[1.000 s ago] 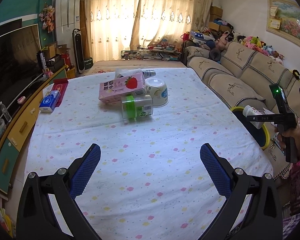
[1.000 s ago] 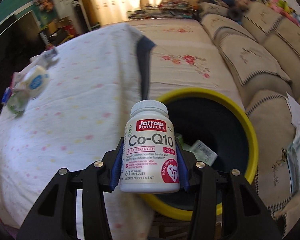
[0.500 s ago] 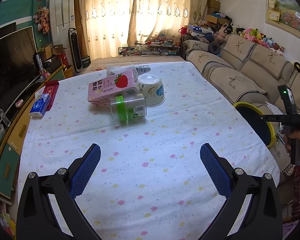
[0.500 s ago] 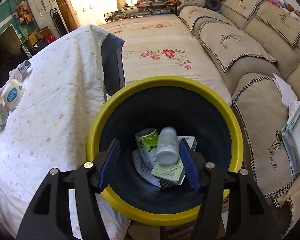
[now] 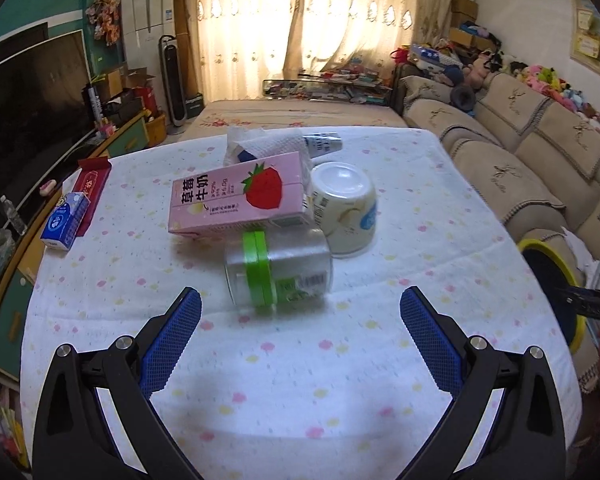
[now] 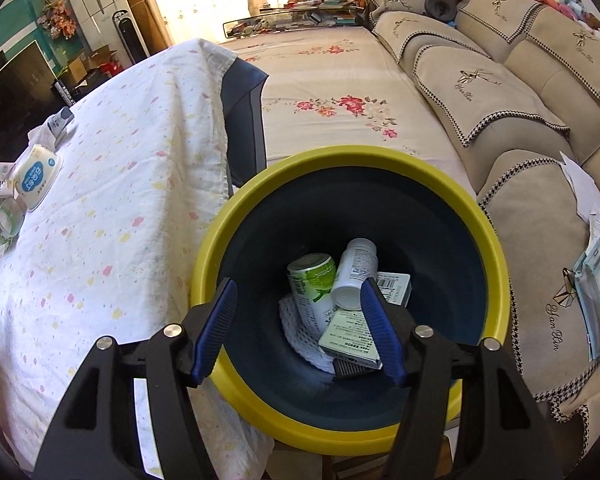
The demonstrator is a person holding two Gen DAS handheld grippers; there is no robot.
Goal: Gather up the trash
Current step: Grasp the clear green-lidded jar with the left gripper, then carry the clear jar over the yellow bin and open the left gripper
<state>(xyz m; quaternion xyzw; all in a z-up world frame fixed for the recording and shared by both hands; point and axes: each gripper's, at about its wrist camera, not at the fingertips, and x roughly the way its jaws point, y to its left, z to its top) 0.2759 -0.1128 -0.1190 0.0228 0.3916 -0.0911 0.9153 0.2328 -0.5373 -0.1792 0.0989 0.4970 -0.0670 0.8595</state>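
Note:
My left gripper point(image 5: 300, 308) is open and empty, just short of a clear jar with a green band point(image 5: 278, 268) lying on its side on the table. Behind it lie a pink strawberry milk carton point(image 5: 240, 200), an upturned white cup point(image 5: 346, 208), a crumpled tissue point(image 5: 268, 144) and a small tube point(image 5: 322, 142). My right gripper point(image 6: 298, 300) is open and empty above the yellow-rimmed bin point(image 6: 236, 216). In the bin lie a white supplement bottle point(image 6: 354, 274), a green can point(image 6: 312, 280) and small boxes point(image 6: 350, 336).
A blue tissue pack point(image 5: 64, 220) and a red box point(image 5: 92, 188) lie at the table's left edge. The bin point(image 5: 540, 246) stands off the table's right side beside the sofa point(image 5: 540, 160). A TV cabinet point(image 5: 16, 264) runs along the left.
My right gripper opened and dropped the white supplement bottle into the bin. My left gripper moved forward towards the clear jar.

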